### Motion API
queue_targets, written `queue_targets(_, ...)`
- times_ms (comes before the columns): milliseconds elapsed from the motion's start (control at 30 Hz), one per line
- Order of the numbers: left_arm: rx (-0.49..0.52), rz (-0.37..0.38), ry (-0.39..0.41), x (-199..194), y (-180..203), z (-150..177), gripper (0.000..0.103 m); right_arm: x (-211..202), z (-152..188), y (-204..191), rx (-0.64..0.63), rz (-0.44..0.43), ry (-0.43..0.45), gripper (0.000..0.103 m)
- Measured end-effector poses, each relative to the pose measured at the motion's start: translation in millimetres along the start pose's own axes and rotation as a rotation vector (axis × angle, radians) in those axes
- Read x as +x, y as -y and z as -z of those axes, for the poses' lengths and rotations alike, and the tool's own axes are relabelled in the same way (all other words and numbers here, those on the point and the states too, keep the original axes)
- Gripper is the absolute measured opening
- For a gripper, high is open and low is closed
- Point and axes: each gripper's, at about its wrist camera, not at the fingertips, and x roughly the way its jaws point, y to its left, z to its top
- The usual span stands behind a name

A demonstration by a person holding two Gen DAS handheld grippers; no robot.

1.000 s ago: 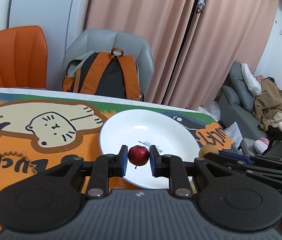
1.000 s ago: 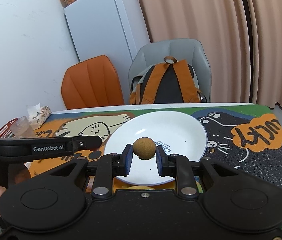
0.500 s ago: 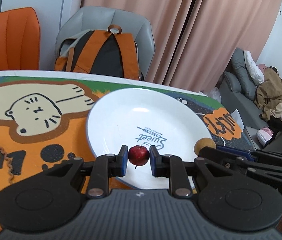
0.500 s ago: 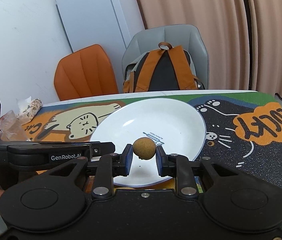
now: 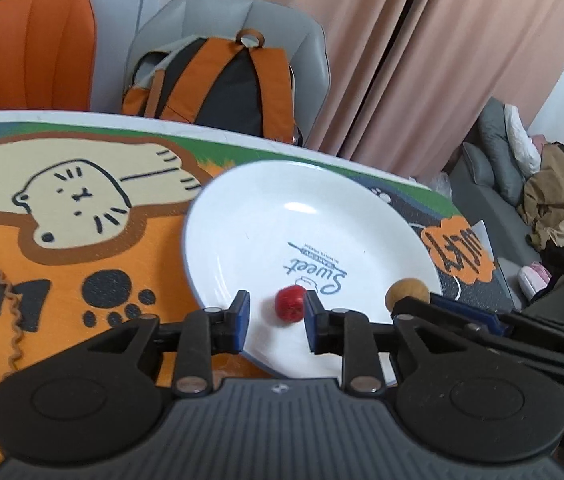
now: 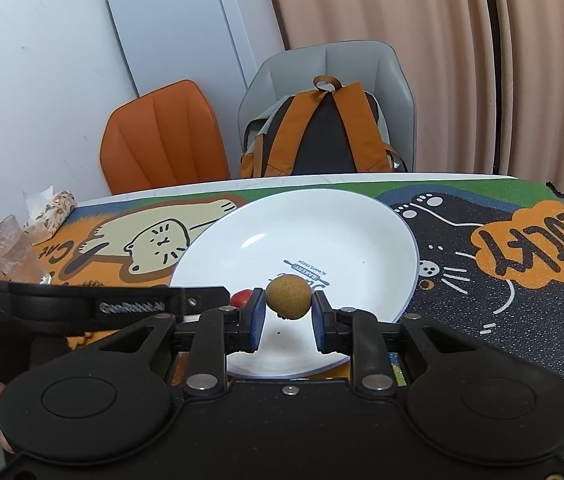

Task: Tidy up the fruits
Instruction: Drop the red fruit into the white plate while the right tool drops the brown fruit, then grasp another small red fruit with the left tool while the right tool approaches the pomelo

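**Red fruit loose on the plate, brown fruit between the right pads**

Nearest in the left wrist view, the left claw stands spread over the near rim of the white plate; its jaws have just been opening. The small red fruit lies between them, blurred, close against the right-hand blue pad and well clear of the other, on the plate's near part. No grip is on it.

In the right wrist view, the right claw has a round brown fruit between its blue pads at their tips, above the plate's printed middle. A narrow gap shows at each side of it in this view, so whether the pads truly press it I cannot tell. The red fruit peeks out just left of the left pad.

The plate sits on a cartoon cat mat that covers the surface. Farther left lie crinkled snack bags.

Beyond the far edge stand an orange chair and a grey chair carrying an orange-and-black backpack, with pink curtains behind.
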Motion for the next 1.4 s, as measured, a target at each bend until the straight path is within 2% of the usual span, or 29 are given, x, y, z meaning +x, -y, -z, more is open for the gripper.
queue_targets(200, -0.017, -0.008, 0.02, -17.5, -5.9, -2.2, 0.028, 0.3, -1.3, -1.9, 0.014, -0.007, -0.003, 0.024)
queue_targets(267, -0.024, -0.023, 0.04, -25.6, -8.3, -2.6, 0.037, -1.4, -2.5, -4.7, 0.017, -0.002, 0.006, 0.028)
queue_targets(367, -0.035, -0.047, 0.063, -37.7, -12.4, -2.4, 0.05, -3.7, -3.7, -7.7, 0.015, -0.001, 0.016, 0.028)
queue_targets(500, -0.045, -0.046, 0.076, -53.7, -15.9, -0.9, 0.059, -9.2, -2.8, -11.2, 0.012, 0.004, 0.015, 0.029)
queue_targets(567, -0.049, -0.056, 0.093, -62.2, -16.9, 0.7, 0.071, -15.4, -2.1, -12.7, 0.017, 0.001, 0.02, 0.03)
queue_targets(767, -0.068, -0.082, 0.111, -84.3, -19.2, 6.5, 0.086, -35.4, -0.1, -20.3, 0.008, 0.004, 0.042, 0.049)
queue_targets(900, -0.068, -0.083, 0.125, -97.4, -20.3, 12.1, 0.09, -51.4, 3.1, -22.3, 0.008, 0.008, 0.063, 0.065)
queue_targets(1067, -0.063, -0.08, 0.134, -114.3, -20.3, 18.6, 0.094, -67.7, 7.9, -22.3, 0.014, 0.003, 0.066, 0.075)
queue_targets(1233, -0.05, -0.071, 0.144, -132.7, -19.6, 26.9, 0.097, -86.6, 12.4, -26.0, 0.01, 0.0, 0.082, 0.096)
queue_targets(1400, -0.044, -0.071, 0.151, -147.2, -19.3, 36.4, 0.098, -102.2, 17.7, -28.0, 0.011, -0.009, 0.087, 0.102)
